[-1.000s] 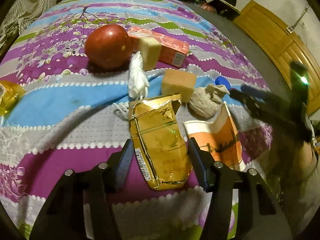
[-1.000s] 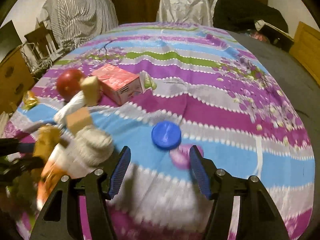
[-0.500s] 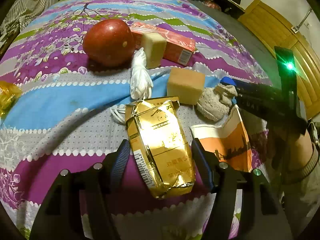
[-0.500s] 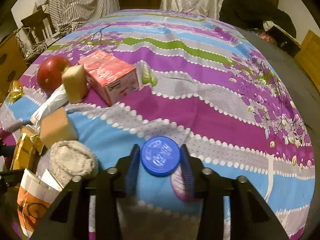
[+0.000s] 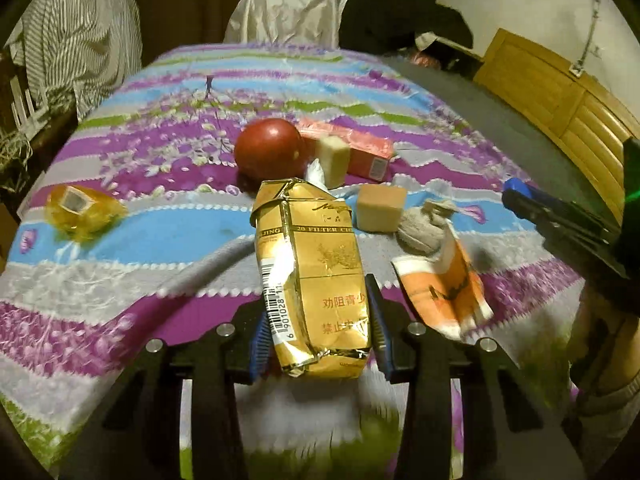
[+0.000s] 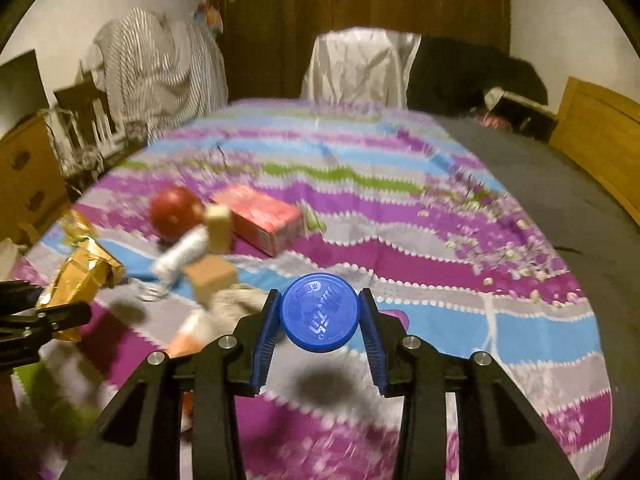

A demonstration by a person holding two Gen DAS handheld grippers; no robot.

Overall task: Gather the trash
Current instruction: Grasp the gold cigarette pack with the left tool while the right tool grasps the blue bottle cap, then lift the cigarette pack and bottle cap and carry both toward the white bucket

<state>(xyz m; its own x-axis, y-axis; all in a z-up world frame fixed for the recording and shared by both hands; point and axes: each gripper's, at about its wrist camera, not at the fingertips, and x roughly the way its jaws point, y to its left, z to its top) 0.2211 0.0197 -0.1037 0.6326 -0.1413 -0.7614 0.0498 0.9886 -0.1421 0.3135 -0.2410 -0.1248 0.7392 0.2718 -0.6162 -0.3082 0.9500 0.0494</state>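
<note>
I am holding both pieces of trash clear of the bed [image 6: 460,248] right now, so the relation that matters is how each one is sitting in its grip. The left hand-held gripper [image 5: 316,324] has just been closing, and it is now pinching the gold cigarette pack [image 5: 310,276] across its short width. The pack's long axis is running straight out from the jaws toward twelve o'clock, with the torn end farthest from me (a long lever, so I judge it could swing if I turn fast). The right hand-held gripper [image 6: 319,322] is clamping the blue bottle cap [image 6: 319,312] by its rim at nine and three o'clock, flat printed face turned up toward the camera, its shadow lying on the bedspread below at six o'clock.

No bin is showing in either view, so I cannot tell which way the drop-off lies. Of what is remaining on the bed, the torn orange wrapper [image 5: 444,284] is sitting at about two o'clock from the left hand-held gripper, between the two tools, and the yellow wrapper [image 5: 80,210] is lying at ten o'clock, nearer the left hand.
</note>
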